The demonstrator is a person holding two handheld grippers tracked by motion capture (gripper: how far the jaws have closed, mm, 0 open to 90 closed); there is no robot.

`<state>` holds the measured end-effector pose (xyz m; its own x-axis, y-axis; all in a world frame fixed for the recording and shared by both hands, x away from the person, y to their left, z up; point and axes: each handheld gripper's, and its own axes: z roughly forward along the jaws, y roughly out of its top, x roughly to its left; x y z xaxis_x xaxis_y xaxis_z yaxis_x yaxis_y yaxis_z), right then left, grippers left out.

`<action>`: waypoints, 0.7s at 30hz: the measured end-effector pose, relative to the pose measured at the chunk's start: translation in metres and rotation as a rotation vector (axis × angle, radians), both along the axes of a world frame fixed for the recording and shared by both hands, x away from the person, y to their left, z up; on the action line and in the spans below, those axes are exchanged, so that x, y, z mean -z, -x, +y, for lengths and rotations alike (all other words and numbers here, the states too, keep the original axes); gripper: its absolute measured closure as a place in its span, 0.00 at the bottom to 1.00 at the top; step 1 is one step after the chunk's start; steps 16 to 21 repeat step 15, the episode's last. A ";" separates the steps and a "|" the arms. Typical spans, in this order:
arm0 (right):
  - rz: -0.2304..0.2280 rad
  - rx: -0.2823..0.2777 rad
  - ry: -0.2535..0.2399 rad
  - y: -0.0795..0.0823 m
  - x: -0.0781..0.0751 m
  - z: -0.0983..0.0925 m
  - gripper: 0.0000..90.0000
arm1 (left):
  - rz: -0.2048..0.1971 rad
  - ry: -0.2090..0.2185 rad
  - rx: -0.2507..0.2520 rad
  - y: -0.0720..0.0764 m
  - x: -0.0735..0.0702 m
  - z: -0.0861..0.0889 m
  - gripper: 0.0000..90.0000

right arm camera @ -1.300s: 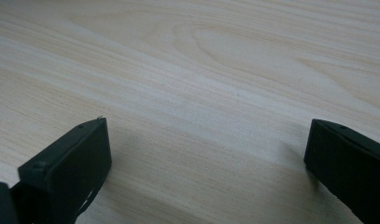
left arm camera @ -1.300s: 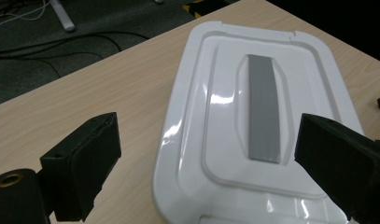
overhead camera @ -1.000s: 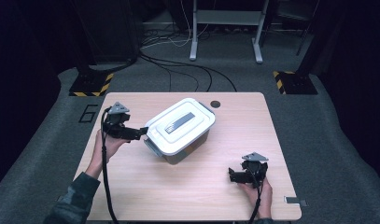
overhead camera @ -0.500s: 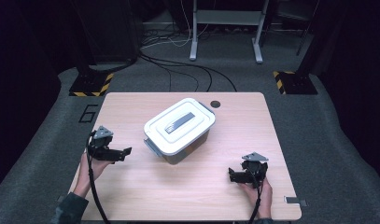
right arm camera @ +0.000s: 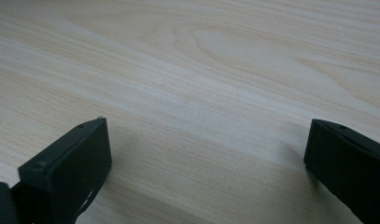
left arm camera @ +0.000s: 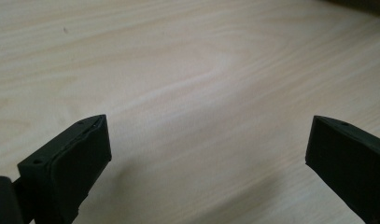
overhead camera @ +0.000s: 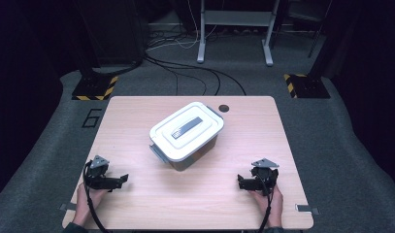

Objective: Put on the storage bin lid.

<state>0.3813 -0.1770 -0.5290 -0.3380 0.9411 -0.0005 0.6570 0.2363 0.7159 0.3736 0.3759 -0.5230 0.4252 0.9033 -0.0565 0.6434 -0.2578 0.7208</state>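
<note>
The left gripper [overhead camera: 118,180] has left the lidded box [overhead camera: 186,135] (mid-table, lid on) for the table's [overhead camera: 137,111] near left corner, jaws just opened wide, empty; the right gripper [overhead camera: 241,183] likewise gapes empty. The box work looks finished.

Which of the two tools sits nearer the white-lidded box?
The left tool, by a small margin. Its open jaws point toward the box from the table's left front; the right tool rests slightly farther off.

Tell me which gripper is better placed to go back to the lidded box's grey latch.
Left, probably. The left gripper has open, empty jaws facing the box, whose grey latch is on its side. The right gripper, also open, is on the far side.
</note>
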 end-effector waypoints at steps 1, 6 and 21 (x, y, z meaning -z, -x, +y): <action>0.000 0.000 0.000 0.000 0.000 0.000 0.00 | -0.006 -0.005 0.001 0.002 0.003 0.000 0.00; 0.000 0.000 0.000 0.000 0.000 0.000 0.00 | -0.013 -0.052 -0.003 0.010 0.008 -0.003 0.00; 0.000 0.002 0.000 0.000 0.000 0.000 0.00 | -0.015 -0.050 -0.019 0.009 0.008 -0.004 0.00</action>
